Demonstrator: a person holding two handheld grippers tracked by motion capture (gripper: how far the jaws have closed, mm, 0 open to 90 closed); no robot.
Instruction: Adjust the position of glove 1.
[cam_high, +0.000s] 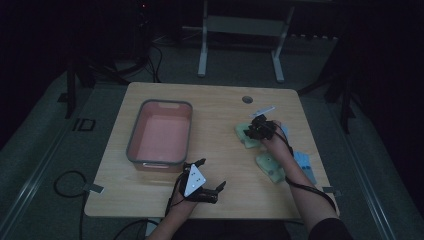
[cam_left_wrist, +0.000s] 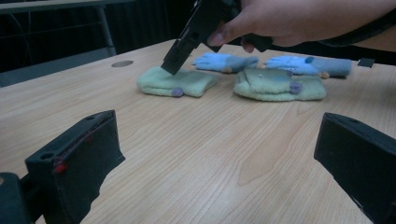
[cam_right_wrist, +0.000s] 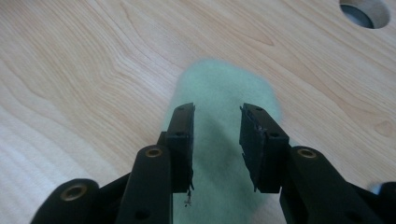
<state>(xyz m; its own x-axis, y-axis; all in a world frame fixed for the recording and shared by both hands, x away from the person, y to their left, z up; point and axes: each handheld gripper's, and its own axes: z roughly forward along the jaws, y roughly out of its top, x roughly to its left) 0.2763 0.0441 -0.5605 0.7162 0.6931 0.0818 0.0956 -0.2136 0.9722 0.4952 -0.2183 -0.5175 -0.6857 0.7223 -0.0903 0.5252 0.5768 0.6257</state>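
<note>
**Right gripper over the far green mitten, jaws narrowed**

We're working w/ two grippers at a wooden surface (cam_high: 220, 107). Our right gripper (cam_right_wrist: 216, 144) is pointing down onto a green mitten (cam_right_wrist: 224, 93), the farther of two green ones. Its jaws are standing narrow, w/ the fabric showing in the gap betw. them; in the right gripper view the pads aren't pressing on the cloth yet, so nothing is being held. In the left gripper view one jaw tip of the right gripper is touching, or all but touching, the mitten's top near its left end; we can't tell which.

The green mitten is lying flat on the right half of the surface, a small purple button on its near edge. A second green mitten (cam_left_wrist: 279, 85) is lying just beside it, nearer the right edge. Two blue gloves (cam_left_wrist: 271, 64) are lying behind them, close to the green pair.

Our left gripper (cam_high: 204, 181) is hovering near the front edge of the surface, jaws wide apart and w/ nothing betw. them, facing the mittens.

A pink bin w/ a grey rim (cam_high: 133, 142) is sitting on the left half of the surface, well apart from the mittens.
</note>
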